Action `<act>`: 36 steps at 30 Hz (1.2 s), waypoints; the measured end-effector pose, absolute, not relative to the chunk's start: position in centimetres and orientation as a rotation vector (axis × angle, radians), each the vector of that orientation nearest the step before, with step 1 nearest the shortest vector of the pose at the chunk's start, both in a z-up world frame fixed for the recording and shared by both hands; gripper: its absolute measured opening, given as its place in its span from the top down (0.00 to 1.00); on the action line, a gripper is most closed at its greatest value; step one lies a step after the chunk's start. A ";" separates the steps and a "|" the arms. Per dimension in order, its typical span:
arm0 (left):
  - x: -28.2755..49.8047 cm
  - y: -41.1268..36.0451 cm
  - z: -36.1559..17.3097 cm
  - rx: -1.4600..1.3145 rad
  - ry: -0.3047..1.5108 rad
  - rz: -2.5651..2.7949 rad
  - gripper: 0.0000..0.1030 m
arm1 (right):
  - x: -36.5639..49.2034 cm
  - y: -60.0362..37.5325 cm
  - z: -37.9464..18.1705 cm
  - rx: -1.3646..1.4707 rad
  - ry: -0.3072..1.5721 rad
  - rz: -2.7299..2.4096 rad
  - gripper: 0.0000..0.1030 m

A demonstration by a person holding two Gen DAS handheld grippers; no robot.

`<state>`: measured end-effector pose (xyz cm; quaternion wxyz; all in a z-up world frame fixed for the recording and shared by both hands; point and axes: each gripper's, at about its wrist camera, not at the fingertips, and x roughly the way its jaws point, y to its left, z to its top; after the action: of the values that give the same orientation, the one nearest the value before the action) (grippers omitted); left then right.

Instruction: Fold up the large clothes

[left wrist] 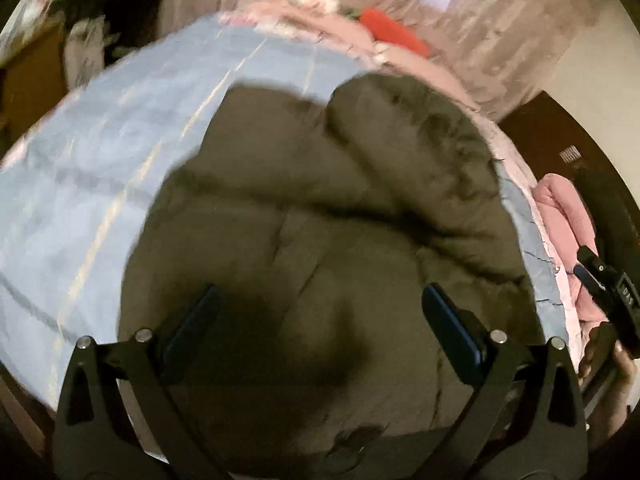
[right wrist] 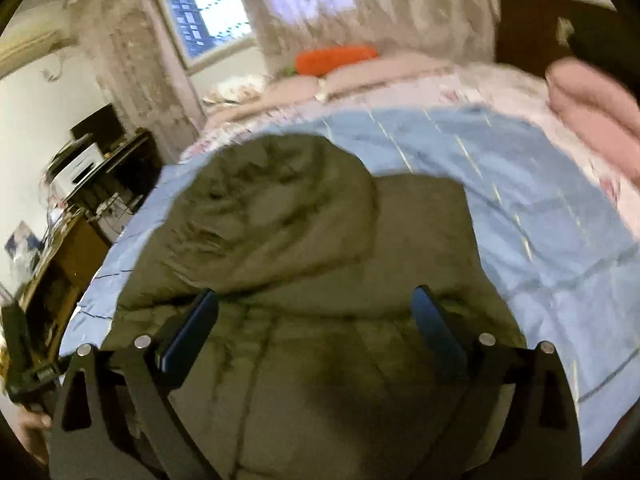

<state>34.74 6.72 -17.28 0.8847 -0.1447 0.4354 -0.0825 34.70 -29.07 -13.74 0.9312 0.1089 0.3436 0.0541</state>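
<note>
An olive-green padded coat (left wrist: 320, 220) lies spread on a bed (left wrist: 100, 160) covered by a light blue sheet — its hood (right wrist: 276, 212) bunches at eleven o'clock in the right wrist view. The left gripper (left wrist: 320, 312) hangs over the coat, jaws wide apart, holding nothing. The right gripper (right wrist: 316, 312) hangs likewise — spread wide and empty. An orange pillow (right wrist: 336, 58) sits at twelve o'clock.

**Bed and its load**

Wide bed (right wrist: 560, 240) spread with pale blue checked sheet. Lying on it: bulky olive-green quilted hooded coat (right wrist: 312, 264), folded pink blanket (right wrist: 592, 120) at one edge, orange carrot-shaped plush pillow (right wrist: 336, 58) on pinkish bedding at far end.
</note>
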 end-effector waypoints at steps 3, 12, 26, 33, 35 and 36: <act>35.4 4.7 -13.3 -0.213 0.793 -0.205 0.02 | 34.2 -26.1 -10.8 0.178 0.631 0.144 0.05; 23.1 -0.1 -7.2 0.100 0.502 -0.264 0.02 | 22.0 -24.3 -7.3 -0.040 0.438 0.106 0.01; 9.9 2.0 -5.2 0.044 0.517 -0.239 0.02 | 9.8 -21.3 -6.3 -0.018 0.522 0.057 0.01; 6.6 3.5 -3.5 0.009 0.494 -0.209 0.02 | 6.5 -20.3 -5.4 -0.008 0.523 0.031 0.01; 6.1 3.7 -3.5 -0.005 0.497 -0.201 0.02 | 6.1 -20.2 -5.3 -0.013 0.520 0.038 0.01; 5.9 3.8 -3.5 -0.013 0.501 -0.204 0.02 | 5.8 -20.2 -5.3 -0.014 0.518 0.040 0.01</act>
<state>5.87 3.82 -3.49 0.9636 -0.0064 0.2475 -0.1006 5.84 -20.15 -5.31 0.9665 -0.0068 0.2559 0.0195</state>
